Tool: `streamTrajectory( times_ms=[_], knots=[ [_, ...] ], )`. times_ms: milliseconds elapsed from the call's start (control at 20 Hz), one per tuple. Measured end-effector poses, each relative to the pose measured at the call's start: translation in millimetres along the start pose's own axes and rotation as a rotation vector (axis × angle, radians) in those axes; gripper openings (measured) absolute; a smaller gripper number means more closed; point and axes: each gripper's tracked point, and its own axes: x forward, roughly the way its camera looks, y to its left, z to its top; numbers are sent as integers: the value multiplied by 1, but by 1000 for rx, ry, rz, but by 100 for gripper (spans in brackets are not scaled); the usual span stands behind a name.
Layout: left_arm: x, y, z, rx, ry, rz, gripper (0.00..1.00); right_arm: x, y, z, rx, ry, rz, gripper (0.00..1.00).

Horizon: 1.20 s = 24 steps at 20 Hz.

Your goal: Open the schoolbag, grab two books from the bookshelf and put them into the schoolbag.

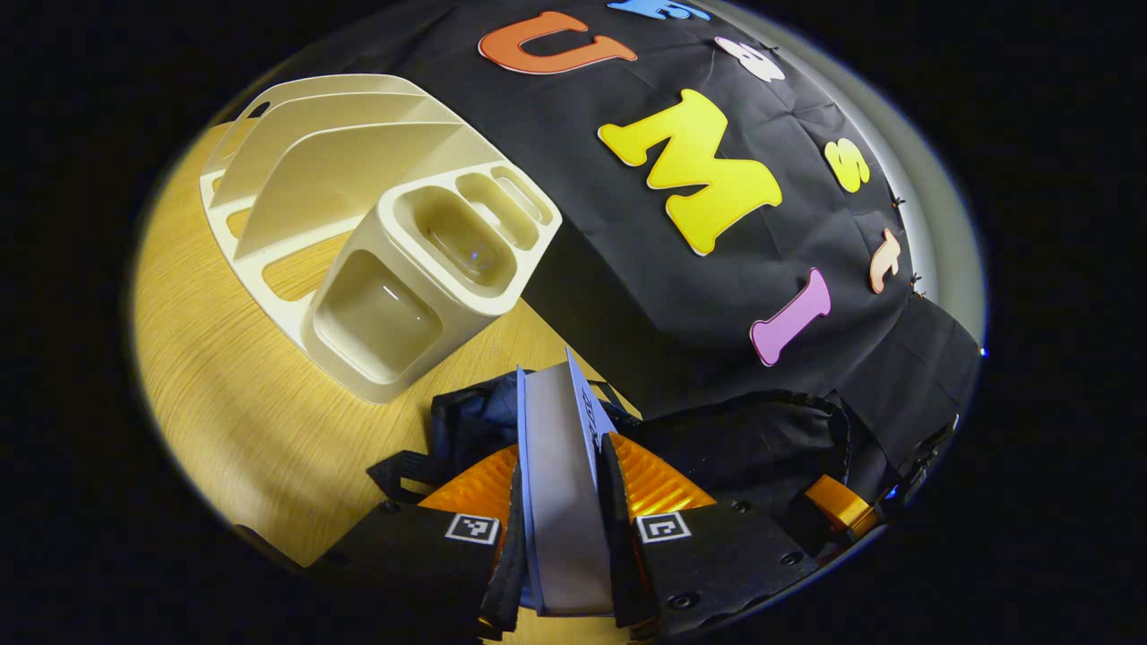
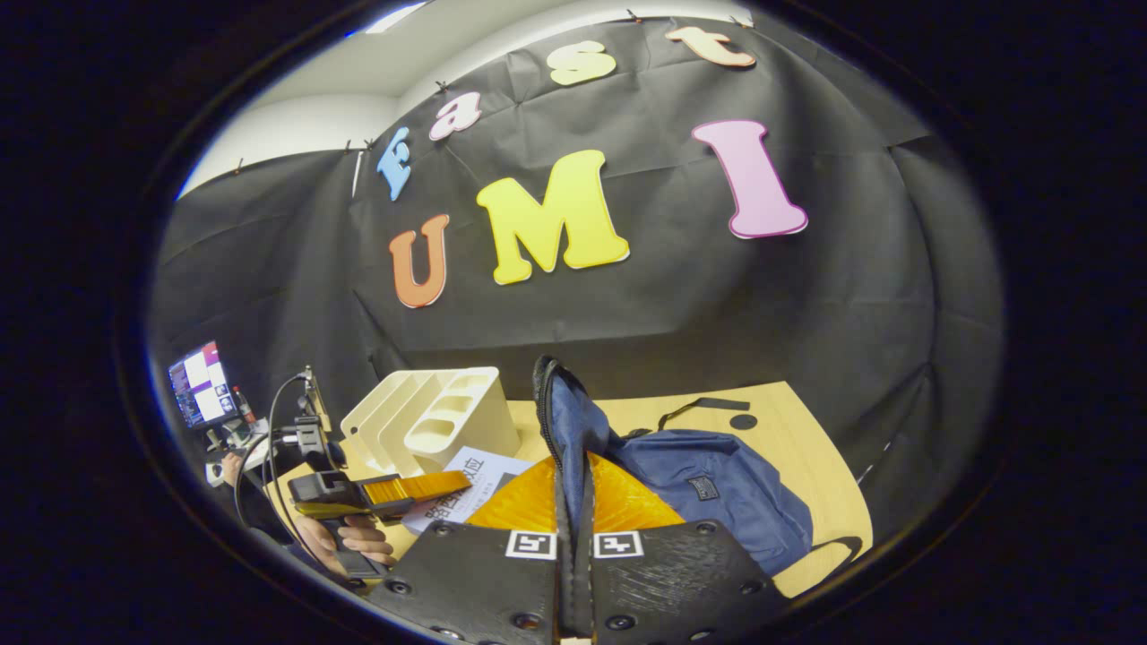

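My left gripper [image 1: 562, 448] is shut on a thin book [image 1: 563, 511], held edge-on just above the dark schoolbag [image 1: 744, 439]. In the right gripper view the same book [image 2: 468, 484] shows as a white printed cover beside the left gripper [image 2: 421, 488], which a hand holds. My right gripper [image 2: 573, 488] is shut on the zipped rim of the blue schoolbag [image 2: 708, 493] and holds that flap [image 2: 564, 412] upright. The cream bookshelf [image 1: 358, 215] stands on the table with no books in its slots; it is also behind the book [image 2: 430, 417].
The wooden table [image 1: 233, 394] carries the bookshelf and bag. A loose black strap [image 2: 708, 405] lies on the table behind the bag. A monitor [image 2: 199, 381] and cables sit off the table's left side. Part of the right gripper [image 1: 842, 506] shows at the bag's far edge.
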Motion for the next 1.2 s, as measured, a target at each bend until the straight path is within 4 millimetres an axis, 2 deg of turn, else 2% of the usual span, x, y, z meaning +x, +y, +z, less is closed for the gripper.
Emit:
streamTrajectory(
  times_ms=[300,450,700,1000,1100,1200],
  knots=[
    [28,-25,-35,-34,18,-19,41,2,-4,-2,8,7,10,0],
    [44,-37,-41,-51,17,-33,42,1,-6,-1,1,7,12,0],
    [69,-56,-63,-76,31,-51,42,0,-8,4,-20,1,8,0],
    [79,-64,-81,-52,28,-48,43,-3,-19,8,-10,-18,-12,1],
    [81,-54,-90,-11,51,1,47,-1,-18,3,5,-8,-3,0],
    [79,-53,-96,80,59,21,61,1,-20,-1,7,0,-8,1]
  ],
)
